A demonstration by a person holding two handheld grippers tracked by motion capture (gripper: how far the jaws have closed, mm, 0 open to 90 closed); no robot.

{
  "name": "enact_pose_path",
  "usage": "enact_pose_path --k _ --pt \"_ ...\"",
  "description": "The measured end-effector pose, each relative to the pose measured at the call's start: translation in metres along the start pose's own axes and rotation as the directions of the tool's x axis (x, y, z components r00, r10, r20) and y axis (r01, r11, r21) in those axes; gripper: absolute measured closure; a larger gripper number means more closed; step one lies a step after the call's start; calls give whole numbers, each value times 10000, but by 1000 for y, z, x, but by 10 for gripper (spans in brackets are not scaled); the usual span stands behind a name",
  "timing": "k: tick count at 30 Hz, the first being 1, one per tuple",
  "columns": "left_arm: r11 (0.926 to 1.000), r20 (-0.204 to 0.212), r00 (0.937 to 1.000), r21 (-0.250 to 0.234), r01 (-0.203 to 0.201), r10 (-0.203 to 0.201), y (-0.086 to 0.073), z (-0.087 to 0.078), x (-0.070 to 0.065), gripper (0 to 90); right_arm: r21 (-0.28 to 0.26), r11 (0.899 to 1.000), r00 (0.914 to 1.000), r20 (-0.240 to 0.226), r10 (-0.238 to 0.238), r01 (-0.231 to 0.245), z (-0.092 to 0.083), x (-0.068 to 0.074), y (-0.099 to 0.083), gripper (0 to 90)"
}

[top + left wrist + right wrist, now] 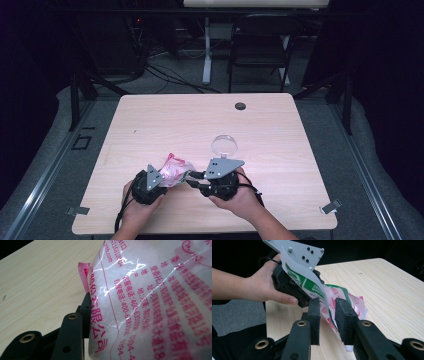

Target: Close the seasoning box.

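I've got the printed plastic bag (175,170) of white granules held above the surface (280,165), left fingers (86,312) clamped on it, right fingers (347,315) straddling its top edge without a firm pinch, so a hard pull risks ripping it and spilling.

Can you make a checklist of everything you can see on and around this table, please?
Surface: pale wooden table, bare mostly.
Job's things: clear bag with pink print, white grains inside, held off the table between both grippers.
Clutter: clear round lid; small dark disc near the far edge.
Grippers: left gripper shut on the bag; right gripper fingers either side of the bag's edge, grip unclear.
Cables: one trailing from left gripper.
Surroundings: dark room, folding chair.
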State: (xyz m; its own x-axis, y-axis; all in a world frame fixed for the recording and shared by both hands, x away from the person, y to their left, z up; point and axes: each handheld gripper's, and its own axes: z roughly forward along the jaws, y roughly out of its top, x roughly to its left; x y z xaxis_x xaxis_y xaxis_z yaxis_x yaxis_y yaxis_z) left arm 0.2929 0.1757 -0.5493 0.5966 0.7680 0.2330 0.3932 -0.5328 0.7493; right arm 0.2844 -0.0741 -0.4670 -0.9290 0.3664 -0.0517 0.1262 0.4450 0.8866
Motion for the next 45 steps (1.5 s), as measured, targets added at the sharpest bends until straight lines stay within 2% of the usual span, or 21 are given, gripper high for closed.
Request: enact_pose_path --k 5,11,16,18,25,31,40,45 --pt "10000 96 9999 -56 80 -79 2 2 0 599 69 9999 9999 -34 154 -154 0 0 -4 744" --pt "10000 150 9999 -41 58 -58 3 3 1 600 144 9998 9999 -129 104 -102 -1 2 -5 739" --pt "9999 141 9998 -51 138 -137 2 3 1 600 156 9999 9993 -380 29 -23 -1 2 -5 723" --pt "9999 147 9998 -30 111 -111 2 3 2 601 117 9999 9982 -604 -26 33 -1 4 -5 697" --pt "9997 187 9995 -2 -251 251 4 5 -5 601 256 9994 9987 -471 -211 223 2 6 -5 701" --pt "9997 191 9995 18 -236 236 5 5 -6 601 310 9992 9985 -487 -237 252 5 8 -6 729" --pt "9996 -2 9996 6 -269 269 5 4 -5 602 457 9990 9968 -798 45 -8 7 7 -8 862" --pt "9991 -157 9990 54 -418 419 6 4 -5 603 510 9987 9976 -686 108 -73 7 7 -8 890"
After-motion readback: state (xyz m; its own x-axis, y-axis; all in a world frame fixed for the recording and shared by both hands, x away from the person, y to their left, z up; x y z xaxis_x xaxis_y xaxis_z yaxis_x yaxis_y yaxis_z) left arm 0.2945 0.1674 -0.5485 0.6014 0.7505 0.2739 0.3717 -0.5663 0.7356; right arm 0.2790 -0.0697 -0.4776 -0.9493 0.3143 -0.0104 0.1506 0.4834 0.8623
